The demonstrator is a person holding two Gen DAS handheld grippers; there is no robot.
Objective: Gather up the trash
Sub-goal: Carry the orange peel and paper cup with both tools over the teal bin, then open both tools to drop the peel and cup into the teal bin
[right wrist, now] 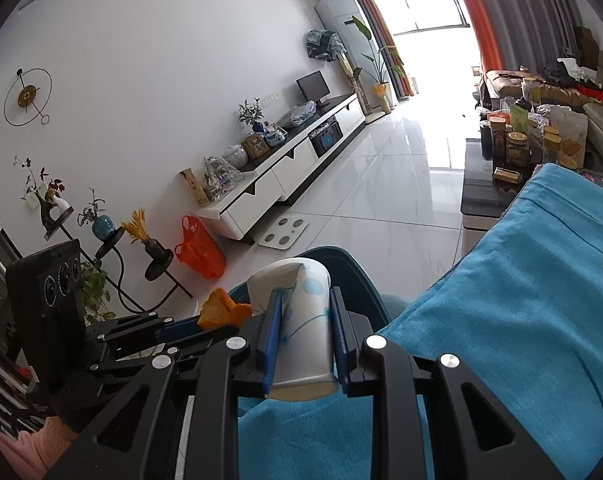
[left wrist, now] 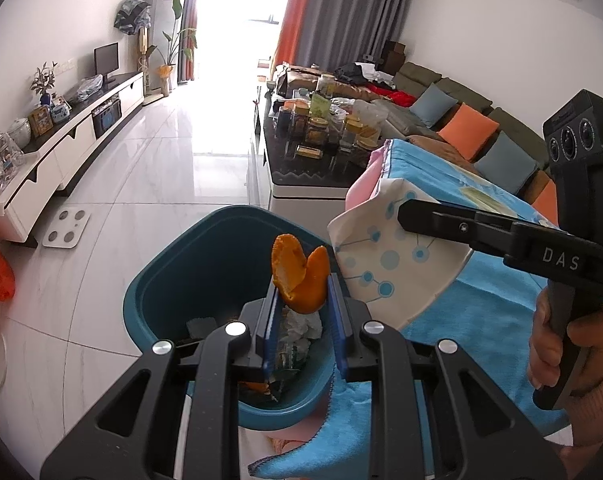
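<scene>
An orange peel [left wrist: 299,276] is being held between the blue pads of the left gripper [left wrist: 301,300], whose jaws are being kept narrow on it. The peel is being carried directly above the open mouth of the teal bin [left wrist: 173,280], evidently so that it can be dropped straight in. Crumpled paper and other scraps [left wrist: 301,328] are already lying inside the bin.

A crushed paper cup [right wrist: 301,320], white with a blue dot pattern, is being clamped across its sides by the right gripper [right wrist: 305,316], the jaws being kept narrow and the cup's wall being dented by the pressure. The cup is being brought to the bin's rim nearest the table, just beside the peel, presumably for the same drop.

A blue cloth [right wrist: 501,300] is being used as a cover on the table, its edge hanging just beside the bin; the bin is judged to be stationed there to shorten the carry.

Farther off, a cluttered coffee table [left wrist: 301,184], a sofa [left wrist: 441,92] and a white TV cabinet [left wrist: 73,148] are being left untouched.
</scene>
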